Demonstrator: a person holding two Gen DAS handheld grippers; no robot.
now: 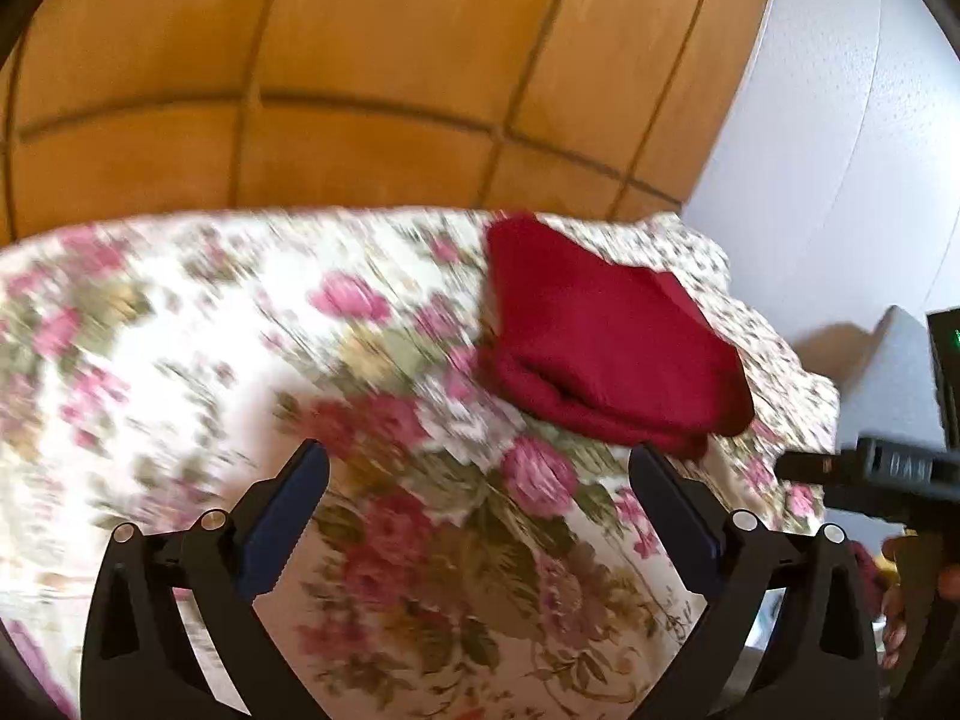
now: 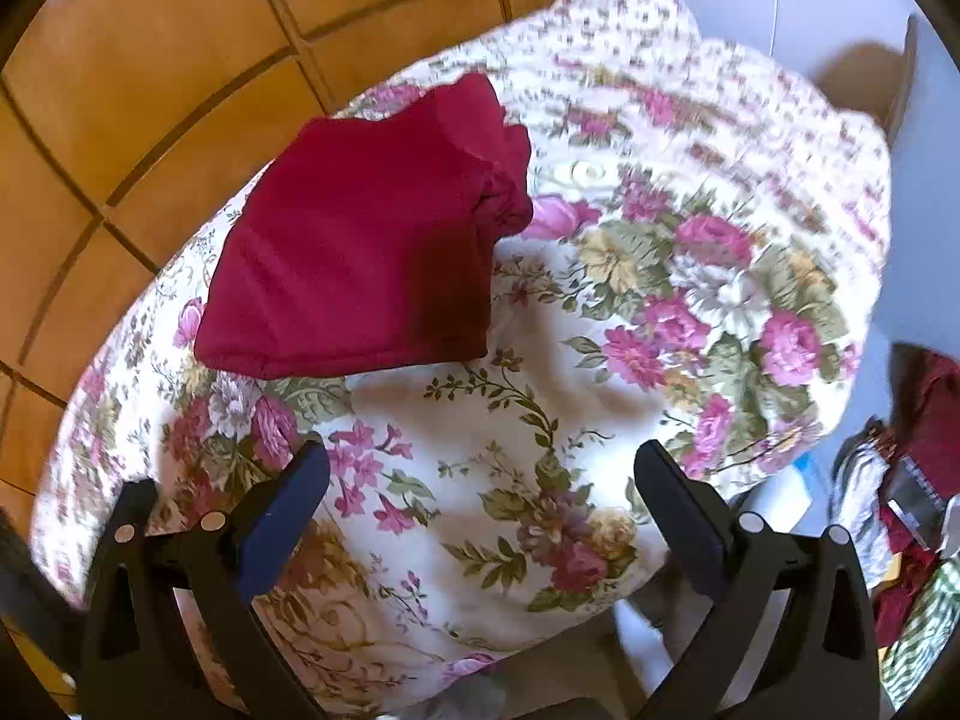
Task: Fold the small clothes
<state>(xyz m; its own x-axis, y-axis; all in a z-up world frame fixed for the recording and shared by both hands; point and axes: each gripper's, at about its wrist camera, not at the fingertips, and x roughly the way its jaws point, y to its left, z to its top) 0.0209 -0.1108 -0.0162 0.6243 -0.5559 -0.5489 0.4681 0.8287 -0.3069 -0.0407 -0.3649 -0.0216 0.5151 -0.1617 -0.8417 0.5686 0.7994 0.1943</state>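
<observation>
A wooden wardrobe front [image 1: 336, 60] of orange-brown panels fills the background, with a pale wall [image 1: 840, 150] to its right. In front of it lies a floral cloth [image 2: 540, 450], white with pink roses and green leaves, spread over a surface that fills most of both views.

On that cloth, towards the far edge near the wardrobe, rests a dark red garment [image 2: 360, 252]. It lies as a compact, flat packet with layered edges, and looks already folded. Nothing touches it.

At the right edge of the right wrist view, off the cloth, sits a pile of other clothes [image 2: 912, 480], red, white and green-striped, only partly visible.

The left gripper [image 1: 477, 465] hangs above the flowered cloth, just short of the red garment, its jaws spread wide with nothing between them. The right gripper [image 2: 480, 465] also hangs over bare cloth, nearer than the garment, its jaws likewise wide apart and empty. Part of the right gripper's body shows at the right edge of the left view, held by a hand [image 1: 900, 606].

The folding of this garment appears finished, with both grippers free of it. The next move probably calls for taking a fresh piece from the pile and laying it flat on the open cloth.
</observation>
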